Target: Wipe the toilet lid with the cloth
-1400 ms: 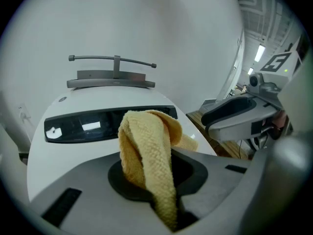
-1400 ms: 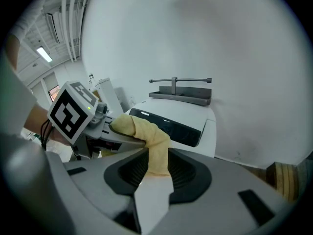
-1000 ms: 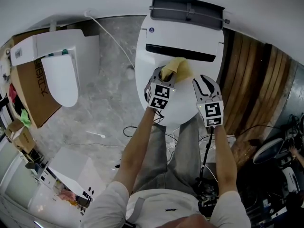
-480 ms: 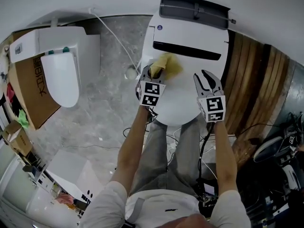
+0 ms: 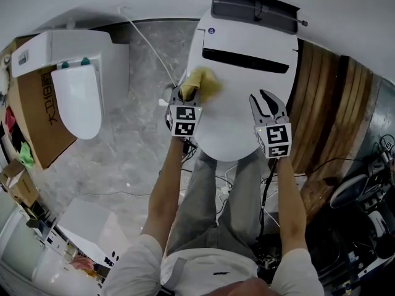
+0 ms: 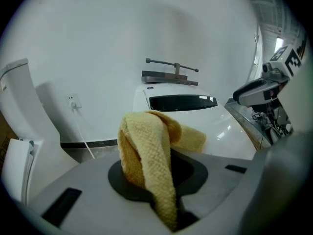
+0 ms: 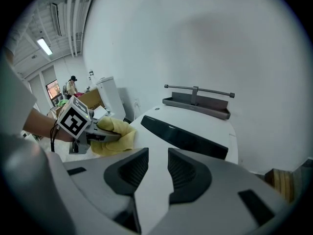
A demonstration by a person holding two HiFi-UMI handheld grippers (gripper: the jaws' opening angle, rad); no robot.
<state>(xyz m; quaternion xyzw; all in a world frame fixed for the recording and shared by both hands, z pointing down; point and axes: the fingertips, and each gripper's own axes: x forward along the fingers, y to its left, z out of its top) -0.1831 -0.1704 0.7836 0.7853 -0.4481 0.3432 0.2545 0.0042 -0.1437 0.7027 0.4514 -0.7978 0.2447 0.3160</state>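
In the head view, the left gripper (image 5: 187,94) has slid from the middle of the toilet lid (image 5: 237,113) a second ago to its left edge, dragging the yellow cloth (image 5: 202,83) with it. The cloth now lies half over that edge, below the dark slot (image 5: 245,61). The right gripper (image 5: 266,107) has barely shifted and hovers over the lid's right half. A second toilet (image 5: 77,97) stands beside a cardboard box (image 5: 36,117) whose contents cannot be made out and whose print is too warped to read. A small round badge (image 5: 212,31) near the lid's back is illegible.

In the left gripper view, the jaws pinch a fold of the cloth, whose free end rests on the lid.

In the right gripper view, the jaws stand slightly apart with only the white lid showing between them.
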